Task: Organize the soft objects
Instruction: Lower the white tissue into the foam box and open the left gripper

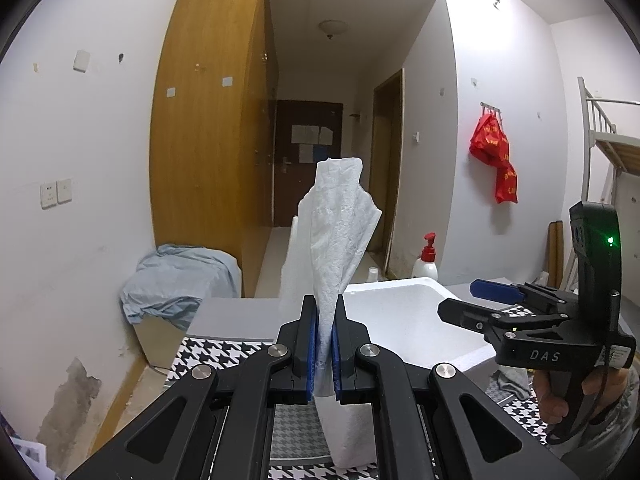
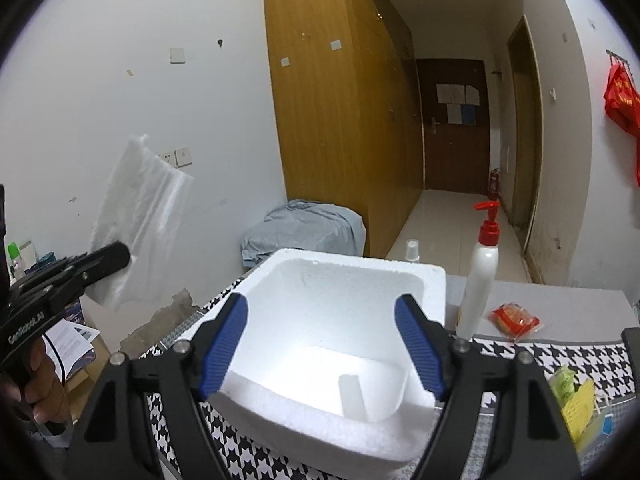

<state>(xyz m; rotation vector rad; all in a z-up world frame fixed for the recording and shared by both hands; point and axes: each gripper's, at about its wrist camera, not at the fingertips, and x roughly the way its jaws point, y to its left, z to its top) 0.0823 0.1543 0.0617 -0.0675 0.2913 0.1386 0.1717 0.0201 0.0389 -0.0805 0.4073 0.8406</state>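
My left gripper point(image 1: 325, 346) is shut on a white tissue point(image 1: 336, 236), which stands up from the jaws and hangs below them, raised above the table. The same tissue point(image 2: 140, 220) shows in the right wrist view, held at the left of the white foam box point(image 2: 340, 276). My right gripper point(image 2: 322, 344) is open and empty, just over the near rim of the foam box. In the left wrist view the right gripper point(image 1: 468, 300) sits at the right, over the box point(image 1: 400, 312).
A houndstooth cloth point(image 2: 532, 354) covers the table. A white pump bottle with a red top point(image 2: 480, 276), a red snack packet point(image 2: 514, 318) and a yellow-green packet point(image 2: 576, 400) lie right of the box. A blue-grey cloth point(image 2: 304, 228) covers something on the floor by the wardrobe.
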